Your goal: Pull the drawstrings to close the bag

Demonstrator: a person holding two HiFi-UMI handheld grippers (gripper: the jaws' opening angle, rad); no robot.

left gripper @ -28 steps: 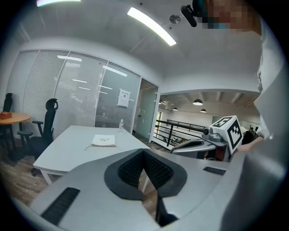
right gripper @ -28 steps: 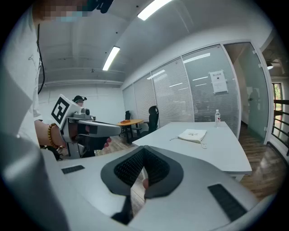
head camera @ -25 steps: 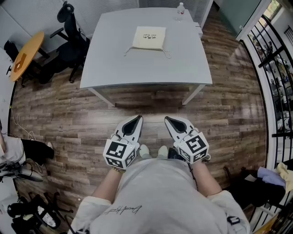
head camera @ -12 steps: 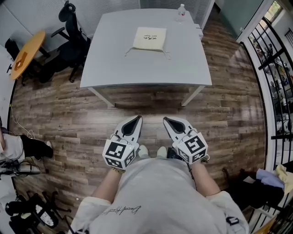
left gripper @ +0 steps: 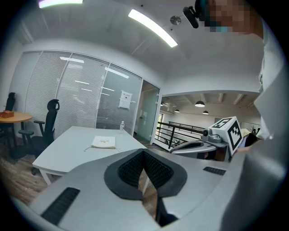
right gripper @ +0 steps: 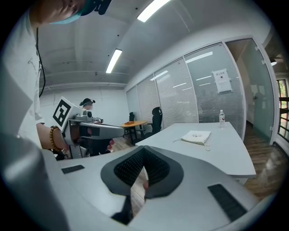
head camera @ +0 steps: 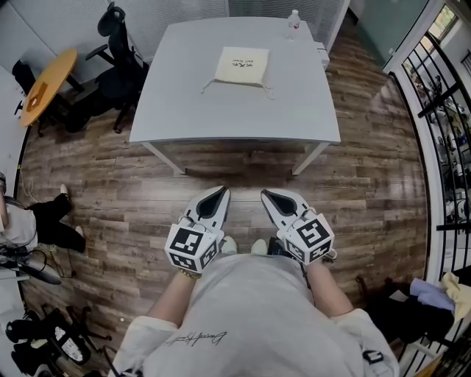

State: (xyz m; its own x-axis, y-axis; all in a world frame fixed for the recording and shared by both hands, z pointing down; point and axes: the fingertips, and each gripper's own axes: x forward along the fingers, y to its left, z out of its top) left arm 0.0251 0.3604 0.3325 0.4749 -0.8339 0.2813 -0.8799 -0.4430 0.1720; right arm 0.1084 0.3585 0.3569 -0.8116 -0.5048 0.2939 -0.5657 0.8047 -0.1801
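Note:
A cream drawstring bag [head camera: 242, 65] lies flat on the far half of a white table [head camera: 235, 110], its cords trailing off both near corners. It also shows small in the left gripper view as the bag [left gripper: 104, 142] and in the right gripper view as the bag [right gripper: 196, 136]. My left gripper [head camera: 220, 194] and right gripper [head camera: 268, 195] are held side by side close to my body, over the wooden floor, well short of the table. Both are shut with nothing in them.
A water bottle [head camera: 293, 20] stands at the table's far right corner. Black office chairs [head camera: 118, 66] and a round orange table [head camera: 45, 87] sit to the left. A black railing [head camera: 441, 125] runs along the right. A person [head camera: 29, 224] sits at the left edge.
The grippers have stayed where they were. The person at the left edge has shifted their legs.

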